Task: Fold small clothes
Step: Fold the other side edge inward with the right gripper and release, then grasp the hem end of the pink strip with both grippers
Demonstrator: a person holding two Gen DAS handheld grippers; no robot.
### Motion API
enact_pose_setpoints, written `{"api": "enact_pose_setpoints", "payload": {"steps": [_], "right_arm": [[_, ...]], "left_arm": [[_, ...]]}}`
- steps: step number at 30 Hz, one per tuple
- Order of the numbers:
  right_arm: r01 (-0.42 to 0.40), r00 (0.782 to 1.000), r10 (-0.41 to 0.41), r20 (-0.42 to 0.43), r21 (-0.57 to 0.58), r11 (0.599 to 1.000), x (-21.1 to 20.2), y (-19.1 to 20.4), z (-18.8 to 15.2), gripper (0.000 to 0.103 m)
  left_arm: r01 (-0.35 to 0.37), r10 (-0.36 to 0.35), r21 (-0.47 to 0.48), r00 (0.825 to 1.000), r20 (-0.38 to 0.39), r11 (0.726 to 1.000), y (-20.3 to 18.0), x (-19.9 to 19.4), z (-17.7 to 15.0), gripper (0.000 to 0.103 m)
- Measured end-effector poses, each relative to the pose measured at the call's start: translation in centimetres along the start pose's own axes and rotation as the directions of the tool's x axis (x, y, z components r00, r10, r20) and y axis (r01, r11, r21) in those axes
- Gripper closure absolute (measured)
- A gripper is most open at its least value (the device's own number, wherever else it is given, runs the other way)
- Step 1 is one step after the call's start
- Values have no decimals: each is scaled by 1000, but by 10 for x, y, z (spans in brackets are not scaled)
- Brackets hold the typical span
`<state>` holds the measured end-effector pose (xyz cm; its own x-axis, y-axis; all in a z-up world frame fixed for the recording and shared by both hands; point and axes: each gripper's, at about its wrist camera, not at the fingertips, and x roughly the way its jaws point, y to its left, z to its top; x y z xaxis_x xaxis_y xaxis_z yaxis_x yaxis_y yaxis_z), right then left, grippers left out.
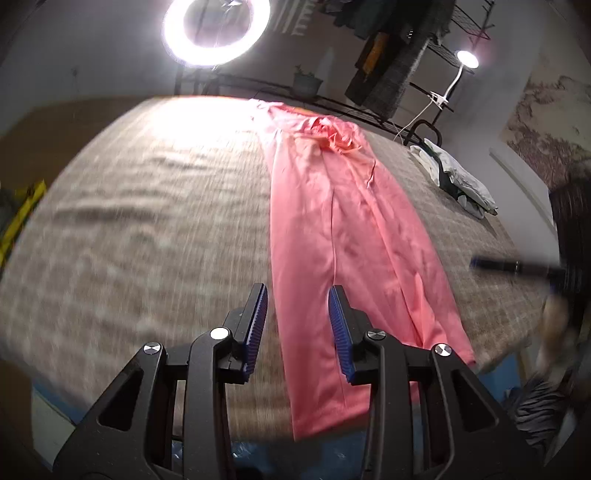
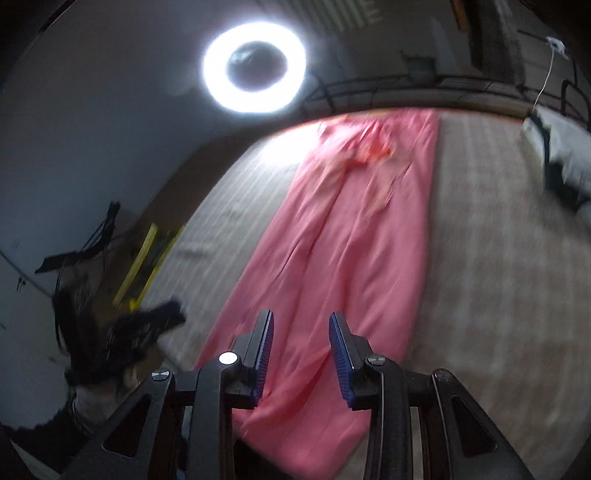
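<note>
A pair of pink trousers (image 1: pixel 332 236) lies stretched out lengthwise on the checked table cover (image 1: pixel 147 229), waistband at the far end, leg hems at the near edge. My left gripper (image 1: pixel 298 295) is open and empty, held above the left leg hem. In the right wrist view the same trousers (image 2: pixel 351 258) run away from me. My right gripper (image 2: pixel 301 321) is open and empty above the near hems. The right gripper shows blurred at the right edge of the left wrist view (image 1: pixel 517 267). The left gripper shows blurred in the right wrist view (image 2: pixel 155 317).
A stack of folded white and dark clothes (image 1: pixel 458 177) sits on the far right of the table. A bright ring light (image 1: pixel 214 29) and a metal rack with hanging clothes (image 1: pixel 399 62) stand behind. A yellow object (image 1: pixel 22 218) is off the left edge.
</note>
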<state>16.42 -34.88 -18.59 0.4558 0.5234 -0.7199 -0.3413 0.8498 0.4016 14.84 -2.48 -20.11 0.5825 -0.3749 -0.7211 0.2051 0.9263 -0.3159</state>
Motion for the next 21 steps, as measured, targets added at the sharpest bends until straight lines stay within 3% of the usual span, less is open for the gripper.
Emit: {"api": "enact_pose_setpoints", "payload": {"steps": [4, 7, 8, 9, 10, 12, 16, 18, 19, 20, 21], "right_arm": [[47, 997, -51, -58, -79, 996, 34, 39, -53, 61], [182, 976, -200, -88, -182, 966, 57, 58, -73, 61], [219, 966, -241, -88, -211, 953, 63, 60, -75, 67], [237, 961, -263, -90, -229, 944, 67, 61, -77, 80], [236, 960, -264, -96, -233, 943, 69, 61, -77, 84], [225, 962, -255, -100, -239, 944, 70, 62, -79, 102], [115, 984, -148, -94, -291, 950, 55, 76, -85, 102], [89, 986, -130, -100, -341, 936, 49, 83, -92, 97], [99, 984, -144, -106, -346, 933, 46, 83, -94, 88], [138, 980, -178, -92, -336, 932, 42, 79, -94, 62], [160, 979, -191, -69, -314, 936, 35, 74, -94, 56]], "left_arm": [[23, -25, -48, 999, -38, 999, 3, 0, -14, 69], [9, -13, -66, 998, -58, 998, 6, 3, -23, 69], [6, -11, -70, 998, -63, 998, 6, 3, -25, 69], [1, -6, -72, 998, -68, 997, 7, 4, -28, 69], [-4, -1, -72, 998, -70, 997, 8, 4, -30, 69], [-13, 8, -72, 997, -72, 997, 9, 4, -31, 69], [-23, 19, -76, 998, -56, 997, 11, 0, -33, 69], [-21, 16, -84, 998, -59, 996, 12, 0, -34, 69], [-17, 11, -89, 998, -63, 996, 12, 0, -35, 69], [-10, 4, -95, 998, -70, 995, 13, 0, -36, 69], [5, -13, -107, 997, -76, 994, 15, 0, -37, 69]]}}
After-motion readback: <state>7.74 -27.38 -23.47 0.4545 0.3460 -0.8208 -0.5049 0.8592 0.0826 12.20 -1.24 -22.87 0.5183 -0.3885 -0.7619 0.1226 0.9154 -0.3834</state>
